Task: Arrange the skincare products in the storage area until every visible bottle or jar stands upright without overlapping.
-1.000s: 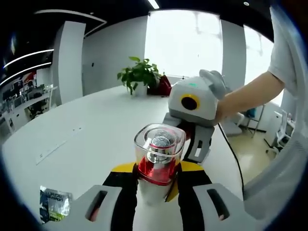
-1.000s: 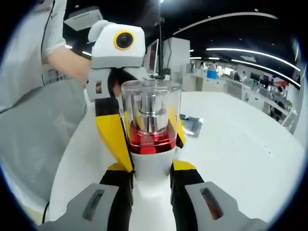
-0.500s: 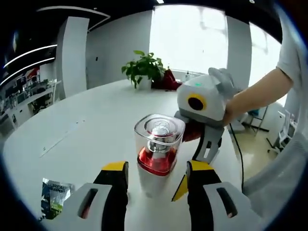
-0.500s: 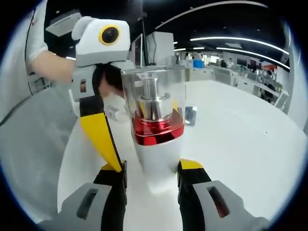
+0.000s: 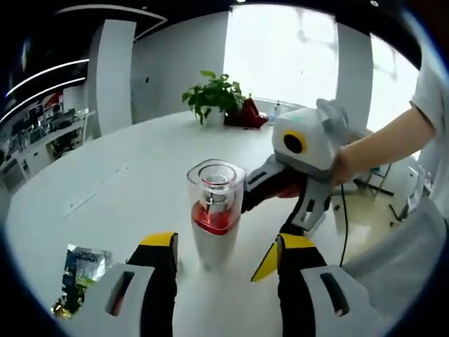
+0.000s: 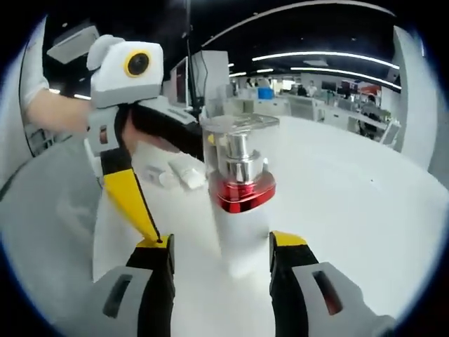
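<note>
Left gripper view: bottle (image 5: 212, 214) upright on table (image 5: 105, 189), ahead of and between left gripper (image 5: 222, 254) jaws, apart from both. Right gripper (image 5: 298, 179) right of bottle, near it. Packet (image 5: 81, 270) flat on table at lower left. Plant (image 5: 216, 95) at far edge behind bottle.

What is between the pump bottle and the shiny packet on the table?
Nothing but bare white table. In the left gripper view, the pump bottle stands upright and the shiny packet lies off to its left, apart from it.
</note>
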### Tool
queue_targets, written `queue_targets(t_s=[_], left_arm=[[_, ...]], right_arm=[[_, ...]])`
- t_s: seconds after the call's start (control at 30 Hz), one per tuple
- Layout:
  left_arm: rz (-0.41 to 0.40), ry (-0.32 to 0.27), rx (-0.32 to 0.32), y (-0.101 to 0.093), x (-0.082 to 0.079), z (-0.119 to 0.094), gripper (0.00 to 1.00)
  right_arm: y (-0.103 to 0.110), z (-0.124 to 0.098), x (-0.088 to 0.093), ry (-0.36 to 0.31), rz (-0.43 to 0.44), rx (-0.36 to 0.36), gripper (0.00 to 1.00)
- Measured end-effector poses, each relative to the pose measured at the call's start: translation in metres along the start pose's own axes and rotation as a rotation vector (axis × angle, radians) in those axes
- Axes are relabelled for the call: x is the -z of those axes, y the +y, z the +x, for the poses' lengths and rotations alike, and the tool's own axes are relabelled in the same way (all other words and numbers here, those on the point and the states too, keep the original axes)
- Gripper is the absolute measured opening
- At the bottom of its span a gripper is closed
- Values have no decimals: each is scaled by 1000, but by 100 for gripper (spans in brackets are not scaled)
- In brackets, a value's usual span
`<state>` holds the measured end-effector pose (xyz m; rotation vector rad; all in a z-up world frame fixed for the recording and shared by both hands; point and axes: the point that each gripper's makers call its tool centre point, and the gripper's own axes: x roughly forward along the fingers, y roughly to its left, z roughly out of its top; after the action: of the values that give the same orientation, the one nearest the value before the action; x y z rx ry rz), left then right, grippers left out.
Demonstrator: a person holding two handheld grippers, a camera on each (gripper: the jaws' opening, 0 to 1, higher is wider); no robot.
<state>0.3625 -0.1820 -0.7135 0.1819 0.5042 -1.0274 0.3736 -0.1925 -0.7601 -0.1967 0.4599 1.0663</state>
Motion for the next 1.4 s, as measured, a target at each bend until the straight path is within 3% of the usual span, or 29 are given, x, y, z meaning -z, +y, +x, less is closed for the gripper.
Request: queue_targets(t_s=[0.2,0.47,0.8,1.0,1.4], left_arm=[[-26,12,-23,-1,8,-15,53],[-123,7,-84,-3,22,-41,60],[-187,19,-160,-10,40,-76,68],[-249,8,-207,-10,49,-95,71],[-319,4,-276,-28,73,-138,80]], right_arm=[[5,-9,1,-15,45,53,59],[18,-24,-2,-34,83,86,65],[44,-33,-5,-61,130,76,72],[73,-35,-4,-60,149,54,75],[88,-57,-5,-83,183,54,80]])
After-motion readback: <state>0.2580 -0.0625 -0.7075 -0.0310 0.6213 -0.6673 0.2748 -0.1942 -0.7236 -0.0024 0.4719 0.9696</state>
